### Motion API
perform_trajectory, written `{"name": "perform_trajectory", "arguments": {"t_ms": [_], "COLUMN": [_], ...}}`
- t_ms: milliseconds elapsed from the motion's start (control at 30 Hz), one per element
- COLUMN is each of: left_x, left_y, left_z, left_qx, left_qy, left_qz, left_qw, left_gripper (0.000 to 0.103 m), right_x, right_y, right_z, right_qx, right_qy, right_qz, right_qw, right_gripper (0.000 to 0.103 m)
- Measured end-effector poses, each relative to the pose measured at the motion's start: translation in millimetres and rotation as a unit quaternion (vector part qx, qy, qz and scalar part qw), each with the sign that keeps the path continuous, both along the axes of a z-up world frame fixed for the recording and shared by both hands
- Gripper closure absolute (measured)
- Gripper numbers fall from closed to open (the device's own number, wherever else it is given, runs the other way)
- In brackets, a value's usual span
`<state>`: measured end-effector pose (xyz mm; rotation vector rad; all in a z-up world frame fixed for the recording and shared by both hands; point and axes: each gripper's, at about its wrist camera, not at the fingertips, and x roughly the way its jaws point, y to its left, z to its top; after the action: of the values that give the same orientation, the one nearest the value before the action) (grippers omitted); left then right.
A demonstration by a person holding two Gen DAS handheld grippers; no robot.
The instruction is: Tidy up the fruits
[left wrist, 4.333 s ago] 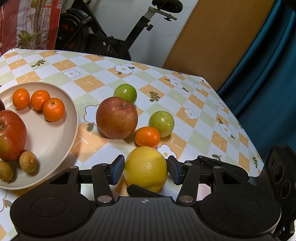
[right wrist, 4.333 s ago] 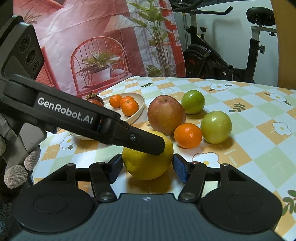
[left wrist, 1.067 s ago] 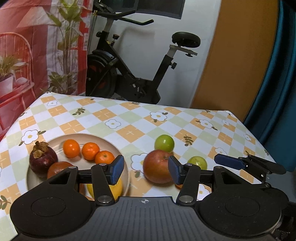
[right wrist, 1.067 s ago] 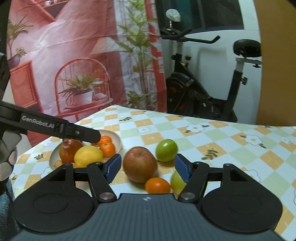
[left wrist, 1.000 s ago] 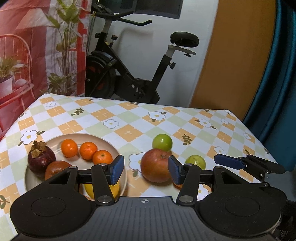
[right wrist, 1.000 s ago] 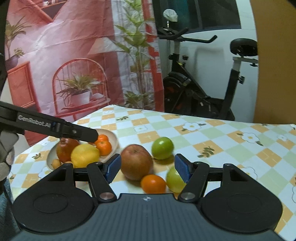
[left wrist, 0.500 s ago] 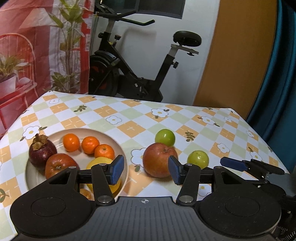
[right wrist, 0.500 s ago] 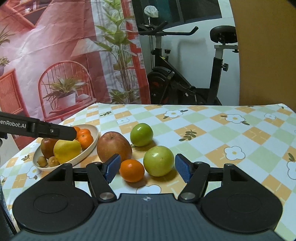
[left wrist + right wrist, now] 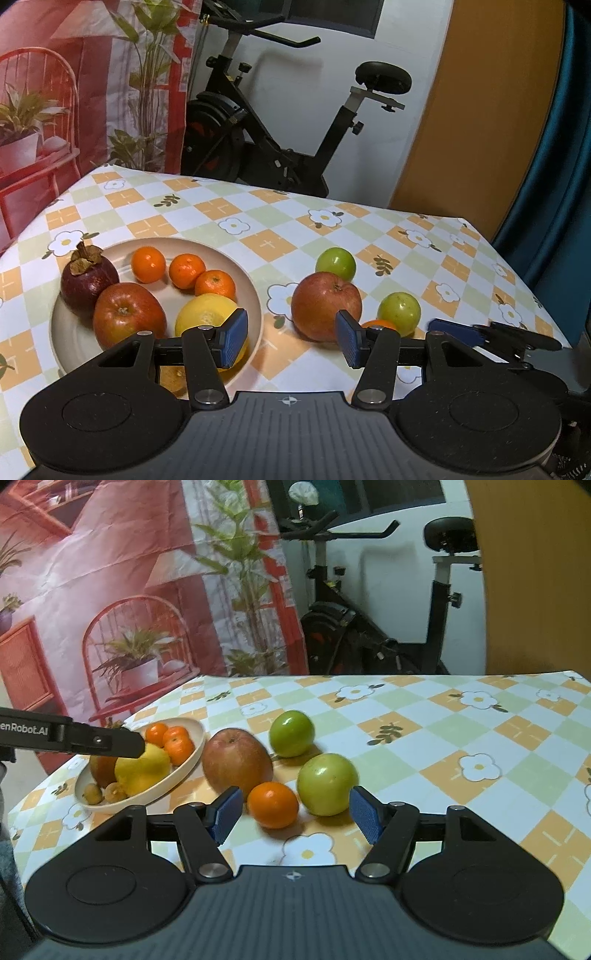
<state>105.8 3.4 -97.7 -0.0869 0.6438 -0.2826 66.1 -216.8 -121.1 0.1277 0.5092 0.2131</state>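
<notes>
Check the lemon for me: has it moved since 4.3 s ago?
Yes. The lemon went from the tablecloth beside the red apple leftward into the plate, next to the tangerines.

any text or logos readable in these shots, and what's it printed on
"enRobot.AI": white letters on the black arm of the left tool, seen at the left edge of the right wrist view; the frame edge cuts off the start of the word.

Nothing else is readable: the fruits, the plate and the tablecloth carry no text, and the left wrist view shows none either.
</notes>
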Motion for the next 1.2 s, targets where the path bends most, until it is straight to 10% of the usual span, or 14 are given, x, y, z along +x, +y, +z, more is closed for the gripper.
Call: {"name": "perform_trajectory", "arguments": {"t_ms": [200, 1200], "left_x": [0.8, 25.6], "left_y": [-1.6, -21.5], "left_z": [-3.2, -29.7], "left_qx": [-0.005, -0.042], "left_qy": [0.002, 0.077], "left_qz": [-0.005, -0.056], "left_qw": [1.0000, 0.9946], "left_gripper": [0.049, 0.050], "right_x": [8.6, 29.6], "right_y": [21.3, 50.0], "right_z": [6.6, -9.8], "right_qx": [-0.046, -0.070], "right_qy": [-0.004, 0.056], "right_qz": [0.052, 0.106], "right_qw": [0.998, 0.990], "right_gripper": [0.055, 0.053]}}
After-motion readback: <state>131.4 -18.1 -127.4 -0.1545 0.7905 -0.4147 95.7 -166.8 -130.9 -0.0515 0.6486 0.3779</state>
